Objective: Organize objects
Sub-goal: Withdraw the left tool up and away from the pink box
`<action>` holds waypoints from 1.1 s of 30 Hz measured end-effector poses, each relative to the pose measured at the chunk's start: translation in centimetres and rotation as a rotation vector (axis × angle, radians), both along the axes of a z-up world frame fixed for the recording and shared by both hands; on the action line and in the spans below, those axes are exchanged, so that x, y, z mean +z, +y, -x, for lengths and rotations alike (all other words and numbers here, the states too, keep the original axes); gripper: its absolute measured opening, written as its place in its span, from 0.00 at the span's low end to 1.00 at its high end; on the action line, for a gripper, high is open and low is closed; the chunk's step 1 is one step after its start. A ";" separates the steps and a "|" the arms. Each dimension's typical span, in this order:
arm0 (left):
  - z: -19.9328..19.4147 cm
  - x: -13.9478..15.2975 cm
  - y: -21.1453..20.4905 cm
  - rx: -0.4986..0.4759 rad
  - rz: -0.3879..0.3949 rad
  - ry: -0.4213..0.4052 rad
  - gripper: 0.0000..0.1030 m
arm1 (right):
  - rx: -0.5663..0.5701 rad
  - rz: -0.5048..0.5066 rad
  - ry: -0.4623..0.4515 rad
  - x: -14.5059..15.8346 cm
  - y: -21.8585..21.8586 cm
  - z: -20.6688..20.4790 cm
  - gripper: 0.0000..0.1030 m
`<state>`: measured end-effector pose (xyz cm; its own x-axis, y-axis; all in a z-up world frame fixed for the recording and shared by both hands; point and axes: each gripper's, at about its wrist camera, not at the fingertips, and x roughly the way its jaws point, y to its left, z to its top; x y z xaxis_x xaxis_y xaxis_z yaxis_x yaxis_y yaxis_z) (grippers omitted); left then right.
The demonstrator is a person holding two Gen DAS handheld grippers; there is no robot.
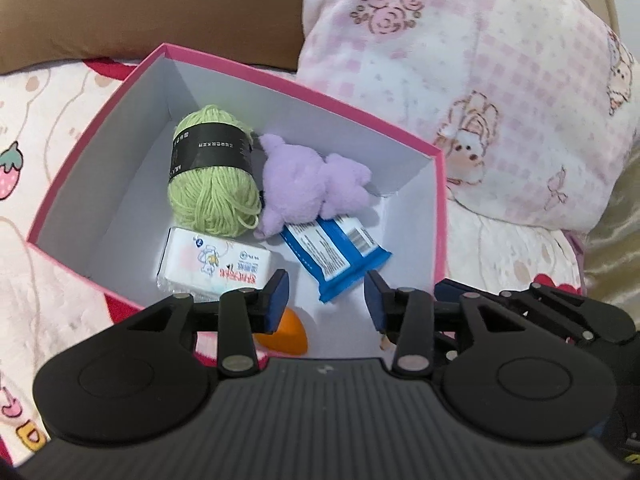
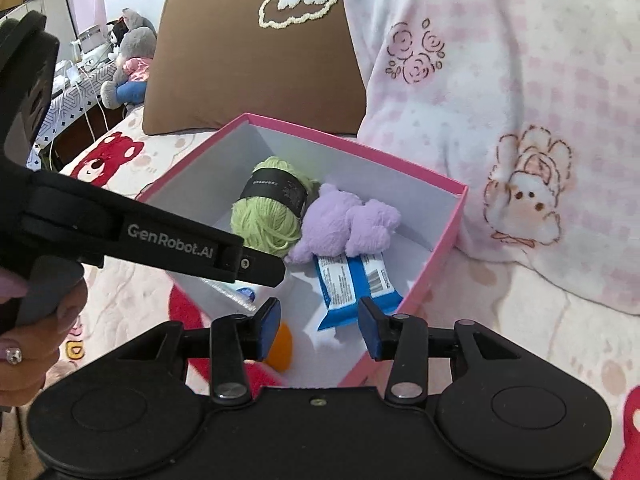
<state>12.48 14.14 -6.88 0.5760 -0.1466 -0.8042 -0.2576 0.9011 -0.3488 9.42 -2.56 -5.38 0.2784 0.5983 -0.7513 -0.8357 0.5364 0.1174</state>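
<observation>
Yarn (image 1: 212,176), plush (image 1: 312,184), snack packet (image 1: 340,256) in pink box (image 1: 100,132)

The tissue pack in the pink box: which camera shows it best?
The left wrist view: the whole tissue pack shows, print and all, below the yarn. In the right wrist view the other hand-held gripper hides nearly all of it; only a sliver shows.

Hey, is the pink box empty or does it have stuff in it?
Not empty. The pink box holds green yarn, a purple plush toy and packets.
</observation>
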 end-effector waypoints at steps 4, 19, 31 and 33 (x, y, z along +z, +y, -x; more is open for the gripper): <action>1.2 1.6 -1.0 -0.005 -0.012 -0.011 0.40 | -0.005 -0.001 -0.019 1.5 -1.0 0.9 0.47; 5.1 5.6 -5.2 -0.071 -0.108 -0.003 0.50 | -0.097 -0.011 -0.059 4.8 -6.5 3.1 0.55; 8.5 9.0 -9.9 -0.178 -0.193 -0.061 0.59 | -0.183 -0.005 -0.040 5.6 -10.6 5.2 0.61; 8.9 9.4 -10.4 -0.180 -0.195 -0.067 0.60 | -0.193 -0.007 -0.044 5.9 -11.2 5.6 0.63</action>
